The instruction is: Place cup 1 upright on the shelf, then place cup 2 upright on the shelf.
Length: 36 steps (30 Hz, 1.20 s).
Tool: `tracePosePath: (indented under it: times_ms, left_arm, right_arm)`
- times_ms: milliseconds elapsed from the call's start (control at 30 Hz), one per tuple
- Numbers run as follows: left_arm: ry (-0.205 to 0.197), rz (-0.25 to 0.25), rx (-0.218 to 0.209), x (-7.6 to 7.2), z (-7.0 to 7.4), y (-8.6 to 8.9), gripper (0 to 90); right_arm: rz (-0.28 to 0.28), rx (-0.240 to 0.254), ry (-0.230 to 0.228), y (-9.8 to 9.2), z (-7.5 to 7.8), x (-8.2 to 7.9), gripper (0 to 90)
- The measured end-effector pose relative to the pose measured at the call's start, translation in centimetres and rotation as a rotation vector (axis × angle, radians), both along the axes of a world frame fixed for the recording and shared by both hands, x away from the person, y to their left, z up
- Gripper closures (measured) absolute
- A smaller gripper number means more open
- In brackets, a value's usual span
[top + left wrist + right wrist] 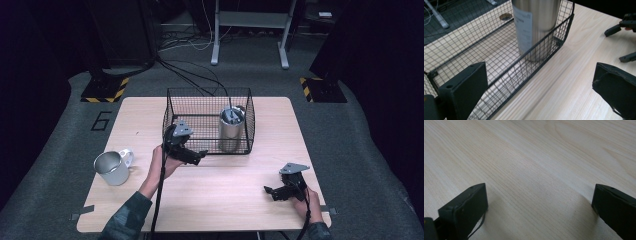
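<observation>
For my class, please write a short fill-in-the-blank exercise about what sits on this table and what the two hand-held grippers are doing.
1. The steel tumbler stands inside the wire ____.
2. The metal mug stands on the wooden table, outside the basket, nearer the ____ gripper.
3. The right gripper has its jaws ____, with nothing between them.
4. The left gripper is held beside the basket's near ____.

Missing words: basket; left; open; wall

Steel tumbler [231,130] upright inside wire basket [172,107]; mug [112,167] left.
</observation>
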<state>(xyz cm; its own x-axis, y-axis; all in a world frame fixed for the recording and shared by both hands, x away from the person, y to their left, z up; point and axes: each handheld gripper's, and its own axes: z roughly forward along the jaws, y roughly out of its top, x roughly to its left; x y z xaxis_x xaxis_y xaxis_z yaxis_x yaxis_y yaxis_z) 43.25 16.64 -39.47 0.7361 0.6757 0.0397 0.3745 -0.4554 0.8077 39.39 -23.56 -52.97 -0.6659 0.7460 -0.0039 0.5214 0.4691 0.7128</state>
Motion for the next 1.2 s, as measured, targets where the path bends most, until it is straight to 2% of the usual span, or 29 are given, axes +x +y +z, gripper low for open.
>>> tracePosePath:
  times_ms: [67, 200, 300, 533, 733, 933, 1067, 1200]
  left_arm:
    - [-0.002, 0.013, -0.006, -0.5, -0.5, 0.4, 0.0]
    - [-0.003, 0.033, 0.016, -1.5, -1.4, 1.3, 0.1]
    - [0.019, 0.049, 0.020, -2.4, -2.4, 2.6, 0.5]
    - [0.035, 0.103, -0.011, -3.8, -3.8, 5.0, 0.4]
    - [0.048, 0.126, -0.046, -5.0, -4.7, 6.9, 0.3]
    - [0.050, 0.154, -0.040, -6.2, -5.2, 8.1, 0.7]
    - [0.041, 0.189, -0.038, -7.2, -5.9, 8.9, 0.6]
    - [0.059, 0.216, -0.041, -8.0, -6.5, 10.0, 0.6]
  right_arm:
    - [0.000, 0.000, 0.000, 0.0, 0.0, 0.0, 0.0]
    - [0.001, 0.000, 0.000, 0.0, 0.0, 0.0, 0.0]
    - [0.001, 0.000, 0.000, 0.0, 0.0, 0.0, 0.0]
    - [0.001, 0.000, 0.000, 0.0, 0.0, 0.0, 0.0]
    - [0.000, 0.000, 0.000, 0.0, 0.0, 0.0, 0.0]
    - [0.000, 0.000, 0.000, 0.0, 0.0, 0.0, 0.0]
    - [0.000, 0.000, 0.000, 0.0, 0.0, 0.0, 0.0]
    - [0.000, 0.000, 0.000, 0.0, 0.0, 0.0, 0.0]
